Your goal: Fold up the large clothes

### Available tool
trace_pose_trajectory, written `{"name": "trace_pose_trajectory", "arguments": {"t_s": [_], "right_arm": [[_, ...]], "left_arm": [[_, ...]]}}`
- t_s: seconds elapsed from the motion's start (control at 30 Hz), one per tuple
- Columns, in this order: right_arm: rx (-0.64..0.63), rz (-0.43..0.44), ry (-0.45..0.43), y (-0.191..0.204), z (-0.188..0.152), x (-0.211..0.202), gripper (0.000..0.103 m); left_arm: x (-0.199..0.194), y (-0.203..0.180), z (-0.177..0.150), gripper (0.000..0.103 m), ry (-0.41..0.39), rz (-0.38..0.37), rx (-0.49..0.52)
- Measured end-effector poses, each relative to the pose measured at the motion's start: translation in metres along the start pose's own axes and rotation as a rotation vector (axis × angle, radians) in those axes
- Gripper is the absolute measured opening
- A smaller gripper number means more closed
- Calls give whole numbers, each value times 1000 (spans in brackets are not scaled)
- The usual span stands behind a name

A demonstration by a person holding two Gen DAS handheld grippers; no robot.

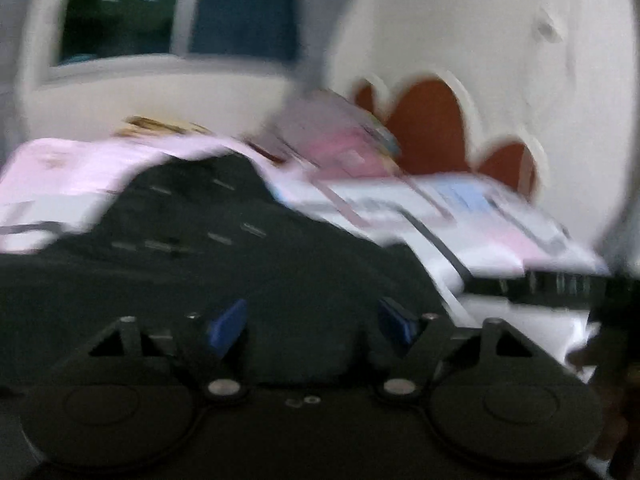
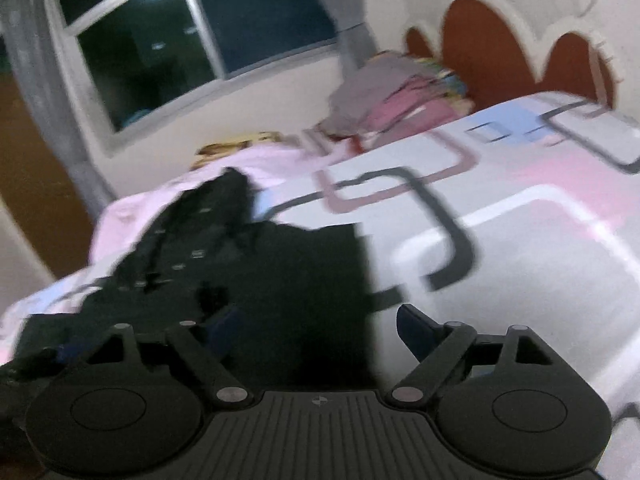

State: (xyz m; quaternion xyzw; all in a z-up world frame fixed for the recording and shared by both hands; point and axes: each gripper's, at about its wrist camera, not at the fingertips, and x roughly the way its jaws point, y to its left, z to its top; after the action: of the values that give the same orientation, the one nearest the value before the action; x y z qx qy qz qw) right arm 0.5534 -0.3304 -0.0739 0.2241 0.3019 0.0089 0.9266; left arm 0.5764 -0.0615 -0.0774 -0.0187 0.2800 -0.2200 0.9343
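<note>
**Between folds: both grippers standing open over the dark garment**

We are working on a dark garment (image 1: 200, 264) that is lying crumpled on a patterned bedsheet (image 2: 520, 240). In the left wrist view it is filling the lower and middle part of the frame; in the right wrist view it is running from the centre down toward the lower left. It is looking bunched and uneven rather than squared off, so we are judging that the fold is only partly done and that we are between grips, choosing where to take hold.

In the left wrist view, we are holding the left gripper (image 1: 314, 322) with its blue fingertips (image 1: 228, 326) well apart, the cloth lying beyond and below them; nothing is being pinched. In the right wrist view, we are keeping the right gripper (image 2: 320, 332) spread wide too, with its right finger over the sheet and its left finger over the dark cloth. Whether that finger is touching the fabric we cannot tell through the blur.

For the next move we are needing two clear edges or corners of the garment, one per gripper, so it can be lifted and laid flat. A pile of clothes (image 2: 400, 96) is sitting at the upper right, well apart from our work.
</note>
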Motion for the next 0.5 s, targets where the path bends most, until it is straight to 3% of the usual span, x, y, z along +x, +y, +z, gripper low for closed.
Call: {"name": "trace_pose_trajectory", "arguments": {"t_s": [0.07, 0.17, 0.23, 0.33, 0.37, 0.4, 0.5], "right_arm": [[24, 60, 49, 9, -3, 15, 76], [63, 122, 117, 22, -10, 41, 65], [67, 148, 163, 33, -16, 59, 60], [48, 151, 211, 46, -24, 78, 48], [31, 141, 213, 50, -24, 81, 39], [6, 129, 205, 53, -24, 81, 29], [-32, 102, 137, 55, -17, 65, 14]], "left_arm": [[-29, 40, 5, 70, -71, 100, -56], [-50, 95, 4, 69, -67, 273, -67], [-55, 124, 1, 68, -59, 326, -115], [-52, 155, -8, 68, -32, 324, -193], [-48, 159, -11, 67, -18, 310, -205], [-42, 161, -15, 66, -4, 302, -215], [-35, 158, -17, 66, 0, 289, -194]]}}
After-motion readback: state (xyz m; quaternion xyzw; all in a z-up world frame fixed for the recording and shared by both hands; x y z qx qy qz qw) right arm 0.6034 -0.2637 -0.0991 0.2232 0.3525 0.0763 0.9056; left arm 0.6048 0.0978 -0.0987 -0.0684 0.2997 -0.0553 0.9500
